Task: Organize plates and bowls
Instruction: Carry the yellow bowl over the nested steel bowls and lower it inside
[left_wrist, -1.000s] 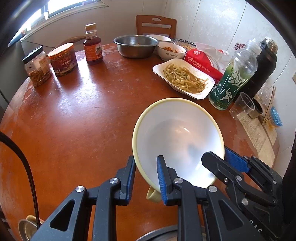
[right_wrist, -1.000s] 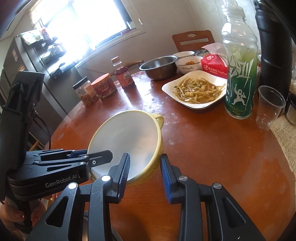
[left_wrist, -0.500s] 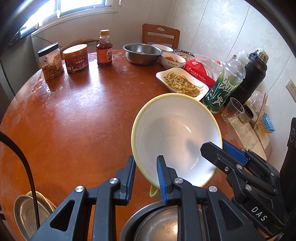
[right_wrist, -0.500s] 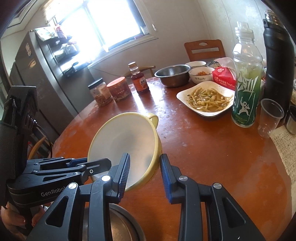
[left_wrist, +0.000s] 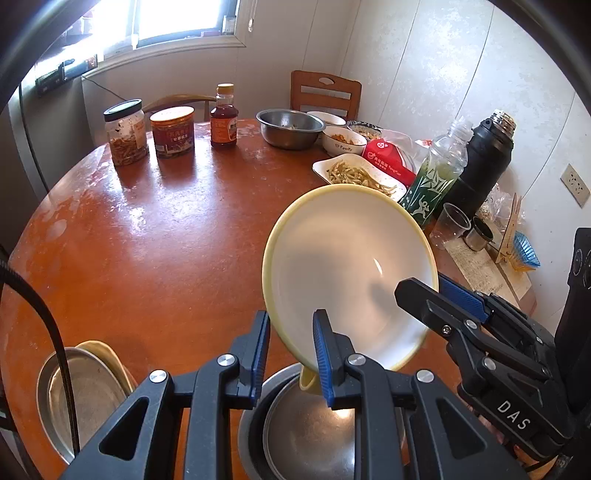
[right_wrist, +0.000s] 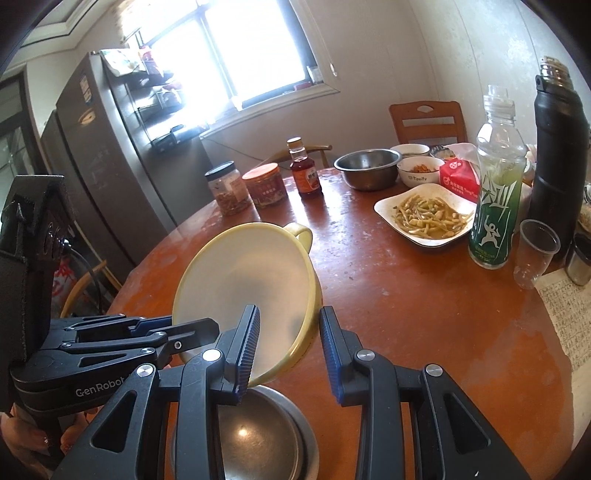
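Both the left tongs and right tongs clench the yellow bowl, tilted at frame centre above the steel bowl. Recommend levelling it before lowering squarely in.

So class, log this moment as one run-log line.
left gripper: shut on yellow bowl | right gripper: shut on yellow bowl | bowl: tilted, above steel bowl

Bright daylight from blown-out window; glare patches on glossy table; sharp focus, strong fisheye bending, dark vignetted corners
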